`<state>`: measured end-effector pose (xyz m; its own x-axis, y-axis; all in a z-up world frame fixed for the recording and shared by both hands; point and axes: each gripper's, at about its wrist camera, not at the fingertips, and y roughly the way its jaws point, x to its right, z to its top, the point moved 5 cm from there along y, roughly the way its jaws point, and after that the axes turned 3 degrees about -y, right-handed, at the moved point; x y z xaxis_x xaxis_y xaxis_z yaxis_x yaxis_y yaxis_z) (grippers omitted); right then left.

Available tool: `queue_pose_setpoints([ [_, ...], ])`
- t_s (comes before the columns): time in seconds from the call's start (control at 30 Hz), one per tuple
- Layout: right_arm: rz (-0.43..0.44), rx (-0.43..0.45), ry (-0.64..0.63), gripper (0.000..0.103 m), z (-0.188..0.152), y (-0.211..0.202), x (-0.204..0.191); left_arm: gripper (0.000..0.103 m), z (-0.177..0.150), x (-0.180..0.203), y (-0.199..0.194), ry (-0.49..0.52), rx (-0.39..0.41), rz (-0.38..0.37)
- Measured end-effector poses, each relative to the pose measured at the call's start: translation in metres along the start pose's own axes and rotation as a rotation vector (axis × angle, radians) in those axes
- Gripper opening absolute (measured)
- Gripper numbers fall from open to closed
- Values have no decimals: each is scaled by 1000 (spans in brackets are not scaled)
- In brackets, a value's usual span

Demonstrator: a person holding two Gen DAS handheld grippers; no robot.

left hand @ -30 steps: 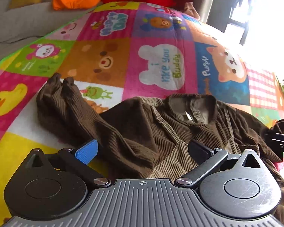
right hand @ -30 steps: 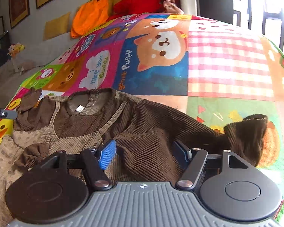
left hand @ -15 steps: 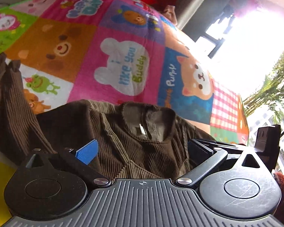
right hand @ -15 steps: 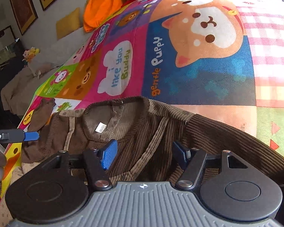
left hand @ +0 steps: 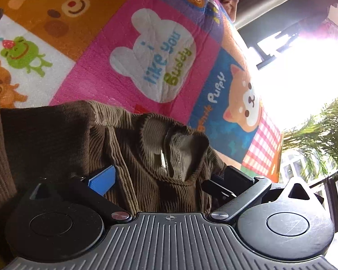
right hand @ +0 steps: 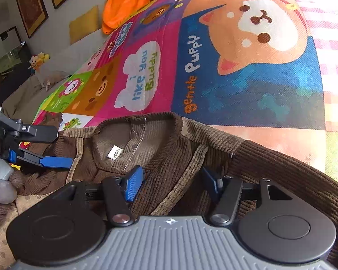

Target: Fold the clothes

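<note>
Cartoon play mat (right hand: 247, 94), one brown corduroy top (right hand: 169, 153) spread across it.
Two grippers: left gripper (left hand: 162, 180) and right gripper (right hand: 172, 177) both gape wide, straddling the collar, clamping nothing.

The corduroy top (right hand: 173, 148) is dark brown with lighter tan ribbing inside the collar and a small white label (right hand: 115, 153). Under it, the play mat (right hand: 247, 94) is a patchwork of pink, blue, orange, green and red-checked squares, printed with a white bear, an orange puppy and a green frog. An orange cushion (right hand: 124, 4) and a yellow cushion (right hand: 84, 23) sit behind the mat.
</note>
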<state>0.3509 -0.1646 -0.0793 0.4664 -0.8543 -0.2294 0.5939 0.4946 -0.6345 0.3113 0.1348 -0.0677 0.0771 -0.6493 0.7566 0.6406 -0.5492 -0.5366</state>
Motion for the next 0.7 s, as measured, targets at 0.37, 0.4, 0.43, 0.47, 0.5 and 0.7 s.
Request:
queue_pose_setpoints([
  [0.37, -91, 92, -6, 59, 45, 30, 12, 103, 62, 8, 30, 61, 96, 115],
  [0.4, -102, 105, -6, 59, 51, 33, 15, 103, 69, 9, 33, 75, 108, 130],
  [0.43, -114, 119, -7, 58, 57, 35, 17, 103, 76, 9, 35, 94, 126, 147],
  [0.47, -125, 123, -20, 57, 60, 36, 17, 103, 84, 10, 38, 113, 147, 164],
  [0.5, -136, 124, -38, 57, 61, 37, 16, 103, 93, 11, 40, 138, 174, 186],
  [0.7, -203, 132, -144, 55, 70, 39, 10, 103, 107, 16, 30, 159, 209, 218],
])
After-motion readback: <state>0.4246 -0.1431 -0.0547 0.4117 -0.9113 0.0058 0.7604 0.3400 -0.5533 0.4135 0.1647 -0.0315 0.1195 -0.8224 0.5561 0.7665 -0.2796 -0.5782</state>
